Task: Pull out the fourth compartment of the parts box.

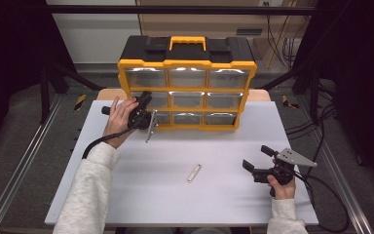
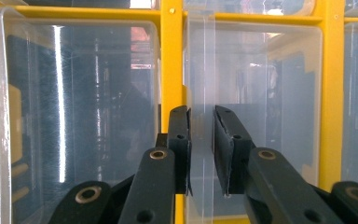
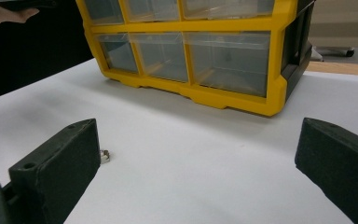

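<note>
Surface: white tabletop, dark floor and black frame rails around it, cables trailing off at the right.
Organizer: yellow-framed drawer cabinet with black top and yellow handle, upright at the far middle of the table, three rows of three clear drawers.
Left gripper: held by the left hand against the cabinet's lower left front; grey plate hanging down beside it.
Left gripper, jaws: nearly closed, a narrow gap left, pinched around the raised clear lip of a drawer front just right of a yellow upright bar; pads touching or almost touching the plastic, cannot tell which.
Drawer: clear, glossy, streaked with reflections, contents not readable through the glare.
Right gripper: held in the right hand low over the table's right side, well apart from the cabinet.
Right gripper, jaws: spread wide, holding nothing, bare tabletop between them.
Small part: pale slim metal piece lying flat mid-table, between the two hands, touching neither gripper.
</note>
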Action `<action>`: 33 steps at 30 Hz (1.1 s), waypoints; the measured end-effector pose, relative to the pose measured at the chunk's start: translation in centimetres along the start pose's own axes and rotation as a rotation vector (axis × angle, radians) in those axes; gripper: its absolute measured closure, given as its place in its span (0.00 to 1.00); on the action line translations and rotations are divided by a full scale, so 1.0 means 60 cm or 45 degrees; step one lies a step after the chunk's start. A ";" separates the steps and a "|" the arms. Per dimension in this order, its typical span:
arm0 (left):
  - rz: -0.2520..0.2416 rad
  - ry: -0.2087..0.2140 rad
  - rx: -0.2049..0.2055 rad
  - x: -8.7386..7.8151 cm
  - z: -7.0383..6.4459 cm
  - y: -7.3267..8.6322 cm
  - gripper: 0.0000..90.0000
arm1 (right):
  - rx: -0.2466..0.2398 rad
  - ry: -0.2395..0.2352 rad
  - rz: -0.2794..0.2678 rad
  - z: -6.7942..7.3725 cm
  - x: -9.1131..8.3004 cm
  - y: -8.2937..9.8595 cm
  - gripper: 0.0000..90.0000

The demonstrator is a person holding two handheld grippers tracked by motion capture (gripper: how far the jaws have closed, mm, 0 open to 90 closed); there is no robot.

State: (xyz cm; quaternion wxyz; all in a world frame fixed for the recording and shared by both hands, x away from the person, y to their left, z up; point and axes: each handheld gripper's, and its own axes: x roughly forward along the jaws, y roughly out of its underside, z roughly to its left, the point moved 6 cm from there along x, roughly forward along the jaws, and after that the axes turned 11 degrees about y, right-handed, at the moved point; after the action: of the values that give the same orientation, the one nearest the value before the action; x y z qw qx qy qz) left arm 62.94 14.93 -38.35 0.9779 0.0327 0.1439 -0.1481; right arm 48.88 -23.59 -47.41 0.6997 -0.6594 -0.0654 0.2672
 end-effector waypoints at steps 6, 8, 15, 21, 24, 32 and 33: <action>-0.004 -0.001 -0.002 0.000 -0.001 0.000 0.86 | -0.001 -0.002 0.002 0.000 0.000 0.000 0.00; -0.005 0.000 -0.002 0.000 -0.001 0.001 0.86 | 0.000 -0.003 0.002 0.000 0.000 0.000 0.00; 0.002 0.003 0.005 -0.002 0.000 0.000 0.86 | -0.001 -0.003 0.001 0.000 0.000 0.000 0.00; 0.013 0.002 0.010 -0.005 -0.001 -0.001 0.86 | -0.001 -0.003 0.002 0.000 0.000 0.000 0.00; 0.014 0.003 0.010 -0.007 -0.001 -0.002 0.86 | -0.001 -0.003 0.001 0.000 0.000 0.000 0.00; 0.006 0.004 0.003 -0.013 -0.003 -0.005 0.86 | -0.001 -0.004 0.002 0.000 0.000 0.000 0.00; 0.007 0.004 0.004 -0.014 -0.003 -0.005 0.86 | -0.001 -0.004 0.003 0.000 0.000 0.000 0.00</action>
State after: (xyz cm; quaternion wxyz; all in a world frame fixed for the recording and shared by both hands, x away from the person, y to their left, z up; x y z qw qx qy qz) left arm 62.02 14.90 -38.29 0.9781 0.0348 0.1451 -0.1454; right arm 48.88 -23.59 -47.41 0.6989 -0.6594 -0.0658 0.2689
